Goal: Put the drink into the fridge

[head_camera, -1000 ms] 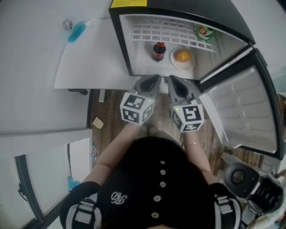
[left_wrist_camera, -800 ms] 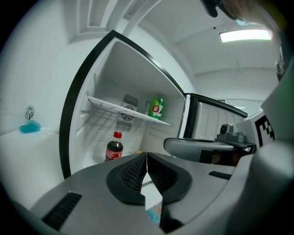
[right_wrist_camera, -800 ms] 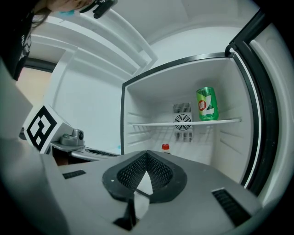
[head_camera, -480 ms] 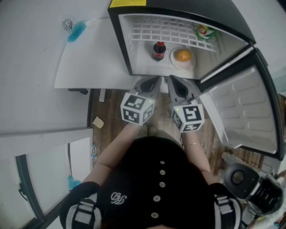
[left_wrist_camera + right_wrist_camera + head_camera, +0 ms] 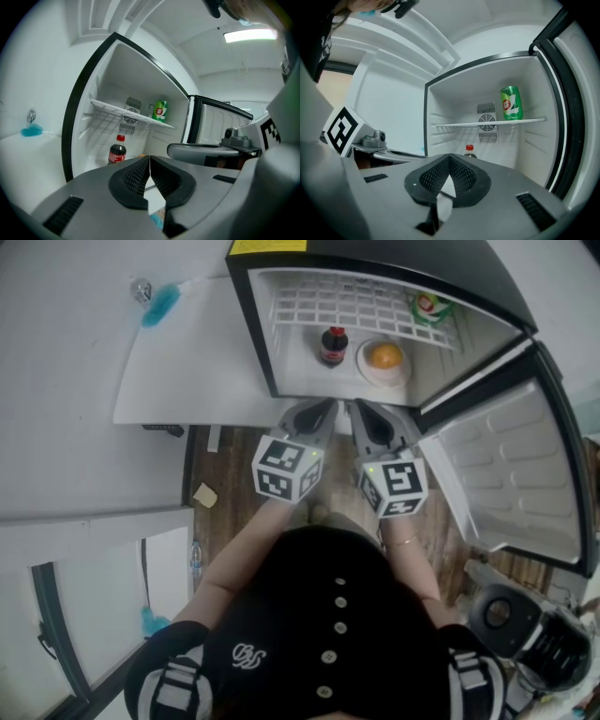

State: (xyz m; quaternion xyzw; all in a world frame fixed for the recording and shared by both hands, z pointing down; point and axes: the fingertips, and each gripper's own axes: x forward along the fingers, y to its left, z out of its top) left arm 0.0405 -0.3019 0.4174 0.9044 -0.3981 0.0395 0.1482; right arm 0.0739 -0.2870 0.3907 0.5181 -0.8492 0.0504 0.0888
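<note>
Small dark cola bottle (image 5: 333,346), red cap and red label, upright on open fridge (image 5: 281,352) floor, left gripper (image 5: 326,407) and right gripper (image 5: 360,407) both closed, empty

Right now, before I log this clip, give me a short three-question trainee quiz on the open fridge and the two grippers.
1. Choose one: where does the dark cola bottle with a red cap stand? A, on top of the fridge; B, on the floor of the open black-framed fridge; C, in the door.
2. True or false: the green drink can stands upright on the white wire shelf.
3. Fill in: the jaws of the left gripper and the right gripper are both ____.
Key: 1 B; 2 true; 3 shut, with nothing held.
</note>
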